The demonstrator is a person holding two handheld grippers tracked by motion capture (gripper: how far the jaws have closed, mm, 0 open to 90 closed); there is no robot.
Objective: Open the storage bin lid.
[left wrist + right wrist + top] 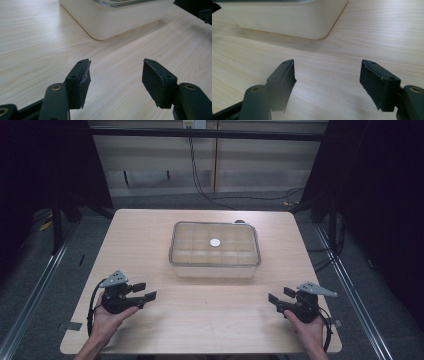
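Sitting centre-table, lidded box (215,251) well apart from both grippers' open fingers (80,80).

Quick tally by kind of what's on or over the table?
Lidded white container: 1
Round white knob on its clear lid: 1
Grippers, both open and empty: 2, the left gripper and the right gripper
Total: 4

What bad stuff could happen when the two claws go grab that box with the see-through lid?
1. The box is wide and both claws are open and apart from it, so a grip by the left claw alone might tip it.
2. Its walls look smooth and rounded at the corners, so the pads could slip.
3. The clear lid might pop loose if the right claw pinches only its rim.
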